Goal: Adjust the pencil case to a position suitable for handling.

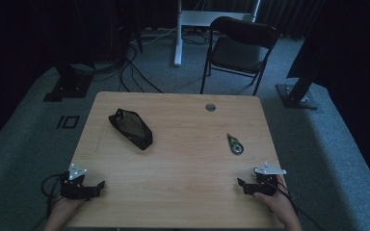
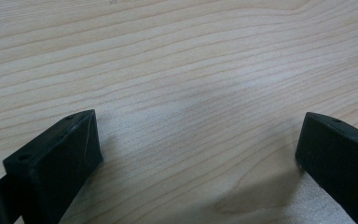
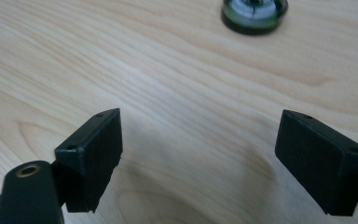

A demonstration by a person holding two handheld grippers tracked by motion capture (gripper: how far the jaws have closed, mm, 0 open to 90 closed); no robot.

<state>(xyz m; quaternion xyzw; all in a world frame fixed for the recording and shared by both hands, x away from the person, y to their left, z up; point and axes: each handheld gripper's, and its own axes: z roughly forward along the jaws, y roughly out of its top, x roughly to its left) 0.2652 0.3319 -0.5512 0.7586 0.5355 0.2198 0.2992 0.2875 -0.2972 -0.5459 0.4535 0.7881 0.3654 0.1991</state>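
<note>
Both grippers, left gripper (image 1: pixel 96 185) and right gripper (image 1: pixel 242 185), rest spread and empty at the surface's (image 1: pixel 183 159) near corners. Soft black pouch (image 1: pixel 131 128), far-left: probably light, pinch its rim. Small tape measure (image 1: pixel 234 144), right edge: rigid.

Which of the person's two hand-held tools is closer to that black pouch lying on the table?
Left. The left tool sits at the table's near left edge, toward the person from the black pouch. The right tool is at the near right edge, clear across the table from it.
</note>
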